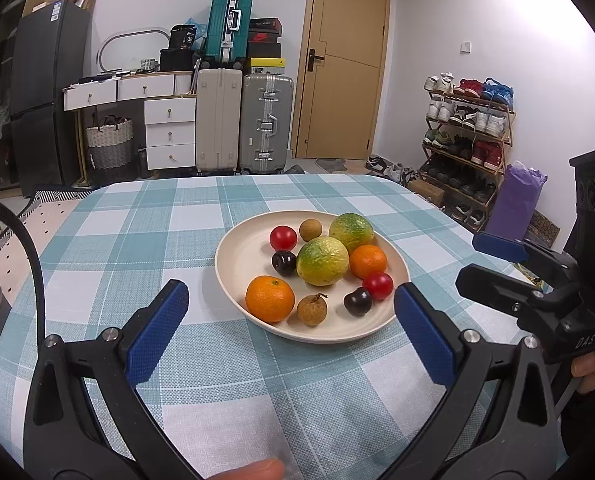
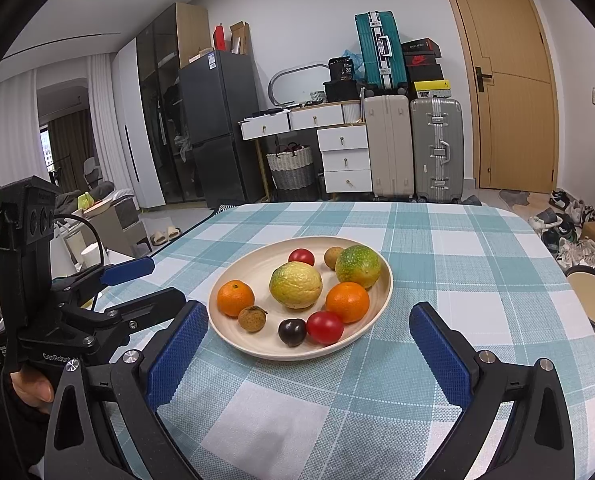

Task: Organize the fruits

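Left wrist view: left gripper (image 1: 291, 328) hovers low over the checked tablecloth (image 1: 137, 240), jaws spread wide and empty, just short of the cream plate (image 1: 233, 248). Plate holds all the fruit: two green-yellow citrus (image 1: 322, 261), two oranges (image 1: 270, 298), tomatoes, dark plums, longans. Right gripper (image 2: 309, 350) likewise spread, empty, near the plate's front rim.

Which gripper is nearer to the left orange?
Left. The left gripper is open right before the left orange; the right gripper is past the right rim of the plate, farther away.
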`<state>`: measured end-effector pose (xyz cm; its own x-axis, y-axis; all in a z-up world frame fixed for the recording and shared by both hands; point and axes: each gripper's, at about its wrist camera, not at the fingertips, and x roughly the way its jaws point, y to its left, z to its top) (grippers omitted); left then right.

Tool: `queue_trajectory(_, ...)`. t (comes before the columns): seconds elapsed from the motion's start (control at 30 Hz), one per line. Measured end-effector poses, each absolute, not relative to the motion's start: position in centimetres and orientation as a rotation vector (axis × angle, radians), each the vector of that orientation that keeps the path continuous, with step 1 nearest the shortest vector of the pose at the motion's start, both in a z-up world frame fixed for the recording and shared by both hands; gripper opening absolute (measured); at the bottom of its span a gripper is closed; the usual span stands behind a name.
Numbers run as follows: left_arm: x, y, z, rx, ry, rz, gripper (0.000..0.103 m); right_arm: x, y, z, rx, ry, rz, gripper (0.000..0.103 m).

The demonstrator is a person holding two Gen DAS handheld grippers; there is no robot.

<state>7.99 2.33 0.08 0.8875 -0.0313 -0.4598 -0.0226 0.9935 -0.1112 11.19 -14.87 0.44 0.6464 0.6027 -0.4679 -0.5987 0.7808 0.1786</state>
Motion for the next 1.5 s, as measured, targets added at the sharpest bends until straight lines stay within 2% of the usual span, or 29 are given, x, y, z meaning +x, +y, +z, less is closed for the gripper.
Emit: queue_trajectory(1.5,8.12,1.89,0.14,-0.106,0.464,-0.016,0.103,11.19,-14.86,0.35,0.006,0.53,0.685,0.103)
